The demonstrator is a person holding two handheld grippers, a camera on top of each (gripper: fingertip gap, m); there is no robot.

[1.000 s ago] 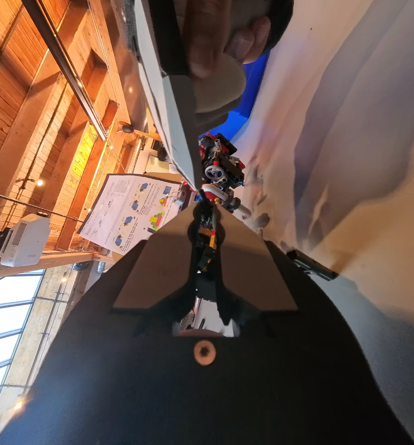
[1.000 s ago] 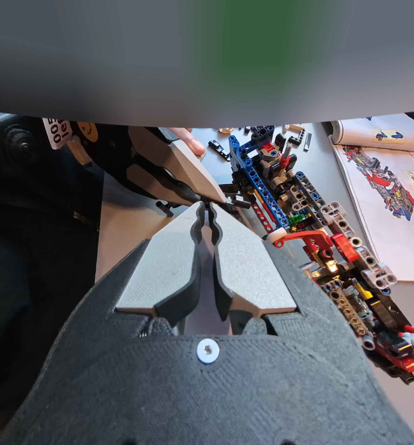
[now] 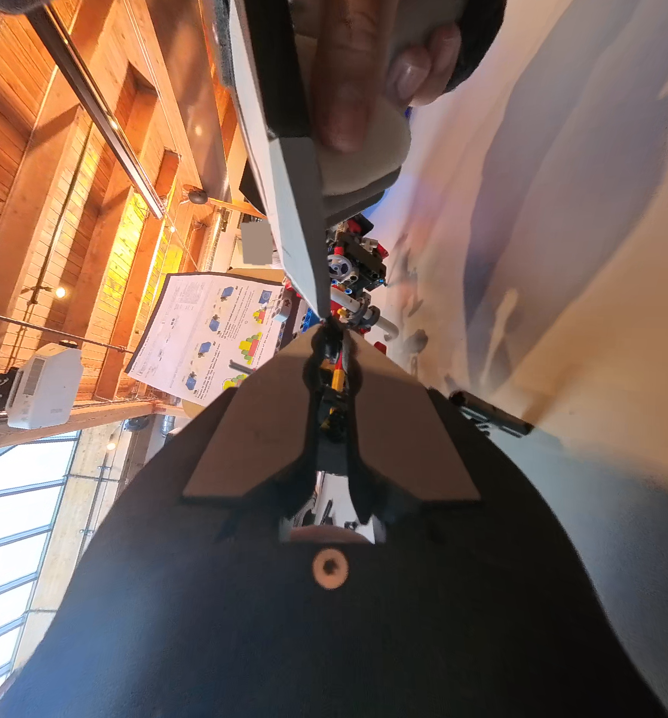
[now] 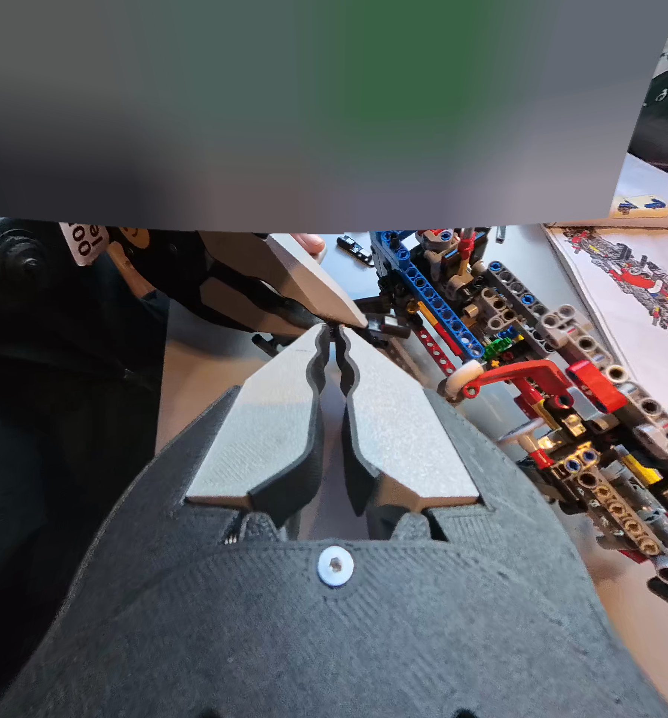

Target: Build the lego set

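Note:
A long Lego Technic model (image 4: pixel 550 349) with a blue beam and a red lever lies on the table to the right. It shows end-on in the left wrist view (image 3: pixel 357 268). My right gripper (image 4: pixel 332 332) has grey fingers nearly together on a small black piece at its tips. My left gripper (image 3: pixel 330 334) is shut, with model parts showing between its fingers. It comes in from the left in the right wrist view (image 4: pixel 357 324), tip touching a black piece (image 4: pixel 387 324) at the model's near end. The right gripper (image 3: pixel 324 316) meets it tip to tip.
An open instruction booklet (image 4: pixel 635 295) lies right of the model. A printed sheet (image 3: pixel 208 334) stands behind it. A loose black piece (image 4: pixel 354 248) lies on the grey table (image 4: pixel 192 373); another (image 3: pixel 491 417) lies near my left gripper. A person's hand (image 3: pixel 348 77) holds the right gripper. Both grippers' tips are close together, under 4 cm apart.
Both grippers stay tip to tip at the model's near end. The right gripper looms slightly closer in the left wrist view. Nothing was let go.

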